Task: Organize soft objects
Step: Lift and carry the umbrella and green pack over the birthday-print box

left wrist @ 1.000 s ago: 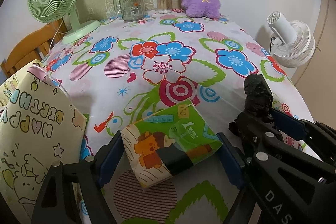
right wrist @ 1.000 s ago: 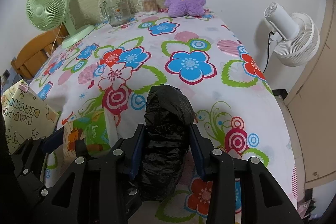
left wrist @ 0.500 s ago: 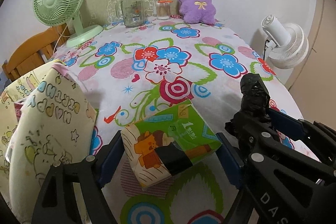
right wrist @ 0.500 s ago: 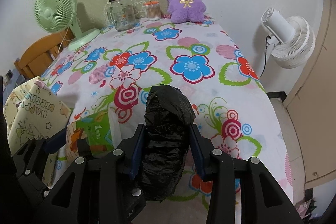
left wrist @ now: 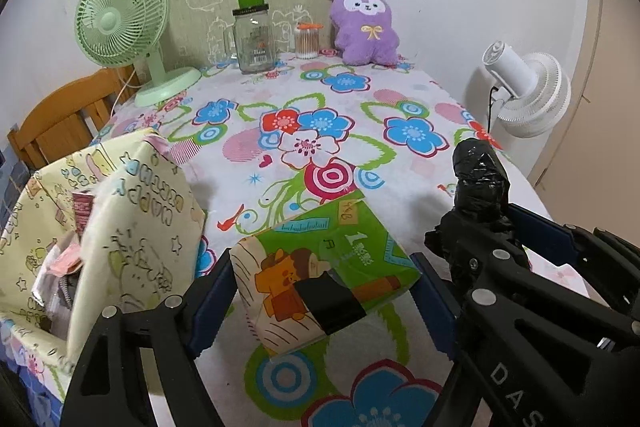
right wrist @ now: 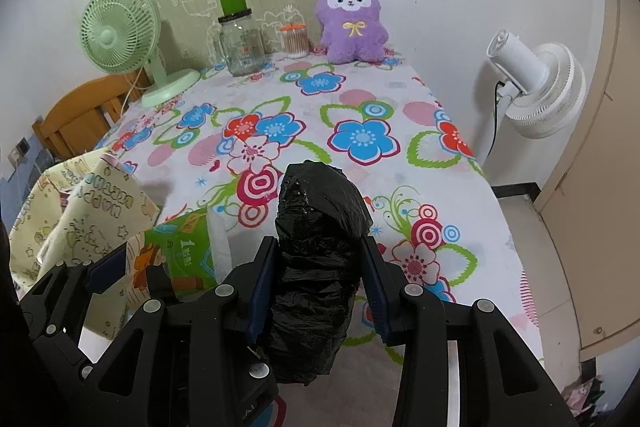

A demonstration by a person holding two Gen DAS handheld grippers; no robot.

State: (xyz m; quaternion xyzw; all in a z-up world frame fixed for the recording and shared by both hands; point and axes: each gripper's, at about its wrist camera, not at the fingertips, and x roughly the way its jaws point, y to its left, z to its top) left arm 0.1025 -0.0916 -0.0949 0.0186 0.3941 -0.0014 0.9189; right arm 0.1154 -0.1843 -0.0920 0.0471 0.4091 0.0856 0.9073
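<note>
My left gripper point(left wrist: 322, 293) is shut on a green tissue pack point(left wrist: 320, 267) with a cartoon print and holds it above the near table edge. My right gripper point(right wrist: 316, 267) is shut on a black plastic bag roll point(right wrist: 320, 251), held upright; it also shows in the left wrist view point(left wrist: 478, 187). The tissue pack shows at the left of the right wrist view point(right wrist: 180, 255). An open yellow "Happy Birthday" gift bag point(left wrist: 120, 219) stands at the table's left edge, just left of the tissue pack. A purple plush toy point(left wrist: 366, 25) sits at the far end.
On the flowered tablecloth point(left wrist: 320, 131) at the back stand a green desk fan point(left wrist: 120, 23), a glass jar point(left wrist: 254, 39) and a cotton swab jar point(left wrist: 307, 41). A white fan point(left wrist: 528, 87) stands off the right side. A wooden chair point(left wrist: 60, 119) is at the left.
Both grippers have risen and pulled back toward the near edge with their loads. The gift bag has come further into view at the left.
</note>
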